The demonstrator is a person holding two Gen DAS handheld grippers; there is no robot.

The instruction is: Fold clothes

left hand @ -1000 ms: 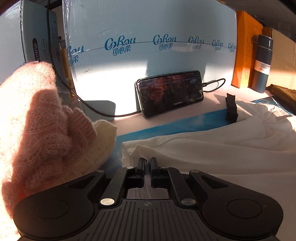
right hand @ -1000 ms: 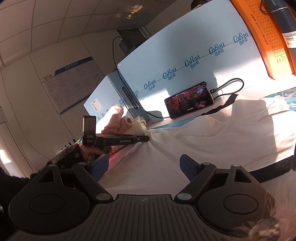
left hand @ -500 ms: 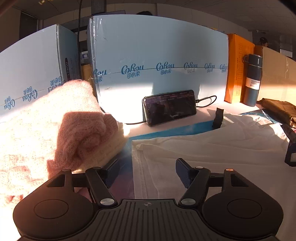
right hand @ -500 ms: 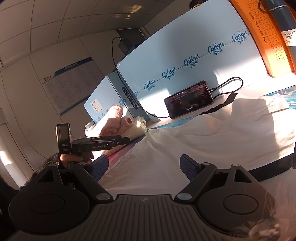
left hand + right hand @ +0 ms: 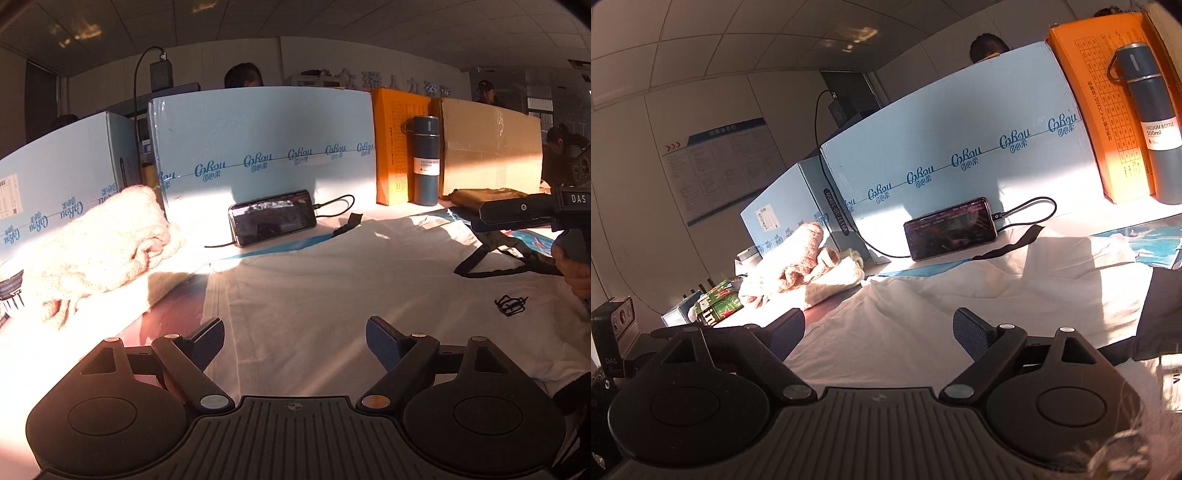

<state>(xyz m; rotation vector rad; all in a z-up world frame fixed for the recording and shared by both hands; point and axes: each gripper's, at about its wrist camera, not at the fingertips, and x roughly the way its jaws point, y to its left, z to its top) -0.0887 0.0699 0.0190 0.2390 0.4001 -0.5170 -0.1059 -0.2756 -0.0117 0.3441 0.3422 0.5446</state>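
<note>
Both tools, left tool [image 5: 294, 341] and right tool [image 5: 878, 334], hang released above the sunlit white shirt [image 5: 369, 288] by blue boxes [image 5: 258, 147].

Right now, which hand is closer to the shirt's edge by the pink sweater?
Probably the left. The left gripper is open just above the white shirt's edge beside the sweater. The right gripper is open further along the shirt.

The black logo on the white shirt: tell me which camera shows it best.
The left wrist view. There the black logo lies in plain sight on the white shirt, right of the open left gripper. The right wrist view shows the shirt beyond the open right gripper, but no logo is visible there.
</note>
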